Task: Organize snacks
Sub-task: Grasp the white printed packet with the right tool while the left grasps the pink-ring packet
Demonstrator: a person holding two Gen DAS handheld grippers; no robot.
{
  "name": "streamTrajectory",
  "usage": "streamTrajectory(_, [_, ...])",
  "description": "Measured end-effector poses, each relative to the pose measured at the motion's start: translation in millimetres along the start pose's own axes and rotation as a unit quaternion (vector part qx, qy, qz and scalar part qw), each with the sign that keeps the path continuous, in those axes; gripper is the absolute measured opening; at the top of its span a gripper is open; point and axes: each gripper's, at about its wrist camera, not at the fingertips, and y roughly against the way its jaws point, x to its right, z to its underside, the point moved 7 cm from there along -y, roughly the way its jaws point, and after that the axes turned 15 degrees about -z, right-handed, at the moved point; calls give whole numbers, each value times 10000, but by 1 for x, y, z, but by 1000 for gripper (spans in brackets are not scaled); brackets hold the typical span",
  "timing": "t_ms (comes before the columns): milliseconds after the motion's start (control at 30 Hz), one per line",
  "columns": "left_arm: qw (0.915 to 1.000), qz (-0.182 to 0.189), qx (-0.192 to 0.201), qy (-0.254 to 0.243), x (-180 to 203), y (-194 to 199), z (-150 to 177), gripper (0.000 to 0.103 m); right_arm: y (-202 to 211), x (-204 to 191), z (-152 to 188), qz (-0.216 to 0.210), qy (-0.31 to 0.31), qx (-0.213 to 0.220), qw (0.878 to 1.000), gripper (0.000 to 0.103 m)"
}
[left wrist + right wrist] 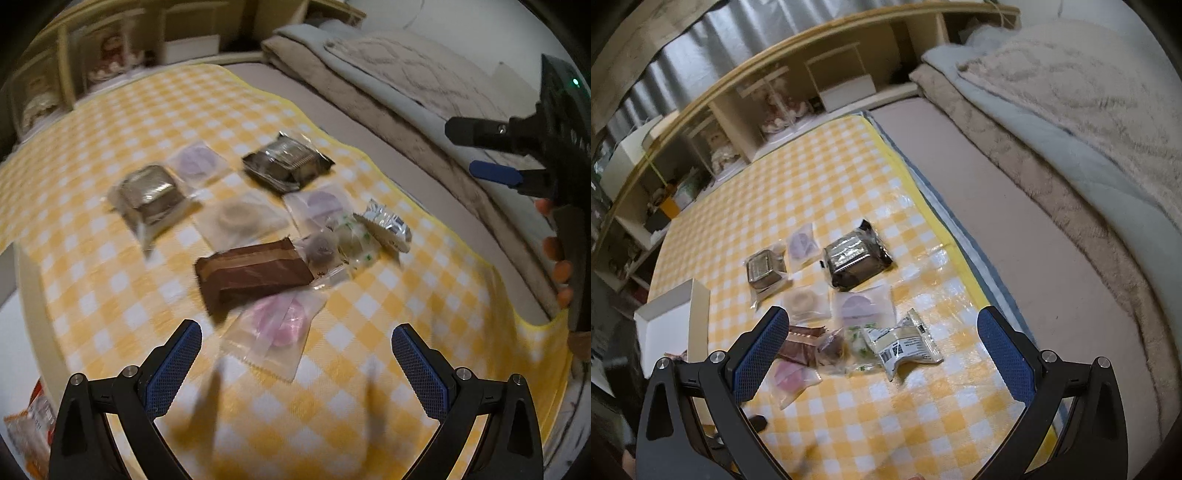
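Observation:
Several wrapped snacks lie on the yellow checked cloth (110, 258). Nearest my open left gripper (297, 334) are a pink round cake (277, 325) and a brown chocolate pack (255, 273). Farther off lie a dark tray pack (288, 162), a clear-wrapped brown cake (151, 195), purple rounds (197, 162), a beige round (236, 218) and a silver packet (388, 225). My right gripper (882, 317) is open and empty above the silver packet (905, 343) and small candies (829, 350). In the left wrist view the right gripper (461, 151) hovers at the right edge, a hand on its handle.
A white open box (672, 325) stands at the cloth's left edge. An orange packet (29, 424) lies off the cloth at lower left. Folded blankets (1071, 110) run along the right. Wooden shelving (812, 74) lines the back. Bare checked cloth lies in front of the snacks.

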Motion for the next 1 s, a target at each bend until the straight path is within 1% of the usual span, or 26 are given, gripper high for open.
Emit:
streamTrajectory(100, [9998, 160, -78, -83, 7, -15, 6, 103, -10, 13, 6, -228, -482, -261, 9982, 103])
streamTrajectory(200, [9994, 272, -182, -97, 8, -31, 9, 103, -20, 27, 18, -469, -1168, -539, 9906, 103])
streamTrajectory(267, [9991, 347, -222, -76, 8, -37, 11, 103, -24, 34, 28, -598, -1638, -698, 9822, 103])
streamTrajectory(367, [9985, 501, -206, -26, 6, -41, 12, 103, -27, 35, 42, -798, -2091, -868, 9708, 103])
streamTrajectory(400, [9984, 537, -199, 3, 6, -42, 12, 103, -30, 33, 47, -960, -2310, -949, 9636, 102])
streamTrajectory(500, [9981, 569, -211, 137, 1, -46, 13, 103, -40, 28, 56, -1308, -2722, -1053, 9475, 96])
streamTrajectory(567, [9973, 674, -213, 209, -1, -46, 15, 103, -46, 27, 58, -1421, -2960, -1050, 9387, 93])
streamTrajectory(600, [9968, 736, -210, 234, -1, -46, 15, 103, -50, 28, 57, -1415, -3077, -1019, 9354, 93])
streamTrajectory(700, [9948, 956, -217, 281, 1, -42, 17, 102, -60, 35, 54, -1263, -3260, -936, 9322, 91])
streamTrajectory(833, [9898, 1328, -428, 272, 6, -38, 20, 102, -68, 51, 48, -1091, -3523, -659, 9272, 88])
streamTrajectory(867, [9888, 1395, -450, 264, 8, -37, 21, 102, -70, 55, 46, -1038, -3539, -599, 9276, 83])
streamTrajectory(933, [9860, 1570, -496, 269, 9, -32, 20, 101, -73, 58, 42, -933, -3527, -522, 9296, 78])
streamTrajectory(1000, [9824, 1772, -520, 287, 10, -27, 19, 100, -77, 59, 40, -874, -3460, -489, 9329, 76])
